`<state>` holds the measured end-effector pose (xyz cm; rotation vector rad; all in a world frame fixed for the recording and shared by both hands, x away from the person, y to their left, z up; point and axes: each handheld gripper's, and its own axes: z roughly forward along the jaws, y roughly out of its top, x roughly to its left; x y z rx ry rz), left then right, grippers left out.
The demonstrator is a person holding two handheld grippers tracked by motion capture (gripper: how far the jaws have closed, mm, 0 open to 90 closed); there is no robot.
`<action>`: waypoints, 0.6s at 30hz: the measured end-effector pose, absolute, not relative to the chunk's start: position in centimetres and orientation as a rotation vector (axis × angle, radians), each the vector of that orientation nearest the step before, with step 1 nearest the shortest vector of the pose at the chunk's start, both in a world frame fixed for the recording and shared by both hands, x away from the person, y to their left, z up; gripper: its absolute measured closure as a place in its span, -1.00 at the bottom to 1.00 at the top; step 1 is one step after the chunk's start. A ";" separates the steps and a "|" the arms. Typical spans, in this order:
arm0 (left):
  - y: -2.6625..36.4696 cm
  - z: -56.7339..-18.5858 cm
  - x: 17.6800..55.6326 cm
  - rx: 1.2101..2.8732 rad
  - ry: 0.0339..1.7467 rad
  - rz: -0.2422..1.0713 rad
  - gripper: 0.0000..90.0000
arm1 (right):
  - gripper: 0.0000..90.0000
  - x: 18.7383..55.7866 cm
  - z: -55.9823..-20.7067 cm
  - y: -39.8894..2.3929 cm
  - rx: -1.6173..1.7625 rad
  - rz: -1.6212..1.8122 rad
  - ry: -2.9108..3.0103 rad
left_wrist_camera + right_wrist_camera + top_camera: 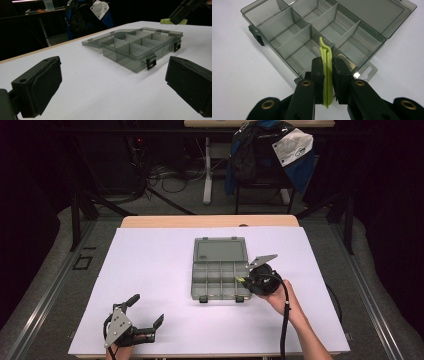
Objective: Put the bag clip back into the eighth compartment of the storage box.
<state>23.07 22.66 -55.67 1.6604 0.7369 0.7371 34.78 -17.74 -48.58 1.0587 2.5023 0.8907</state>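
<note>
A smoky grey compartment box lies open in the middle of the white table, its lid folded flat away from me. My right gripper is shut on a thin yellow-green plastic strip, held on edge just above the box's right front corner, its tip over a front compartment. My left gripper rests near the table's front left with its jaws wide apart and nothing between them. The compartments look empty.
The white sheet covers the tabletop, with a strip of wood along its far edge. Beyond the table stands a chair draped with a blue jacket, with cables on the floor.
</note>
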 end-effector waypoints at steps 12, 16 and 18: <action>22.7 -55.6 23.0 1.658 0.735 0.739 -0.99 | 0.79 34.9 -48.8 -17.6 1.086 0.885 2.497; 22.7 -55.7 23.0 1.656 0.738 0.739 -0.99 | 0.79 35.0 -48.9 -17.5 1.102 0.887 2.488; 22.7 -55.7 23.0 1.657 0.737 0.736 -0.99 | 0.79 35.1 -49.0 -17.5 1.114 0.875 2.486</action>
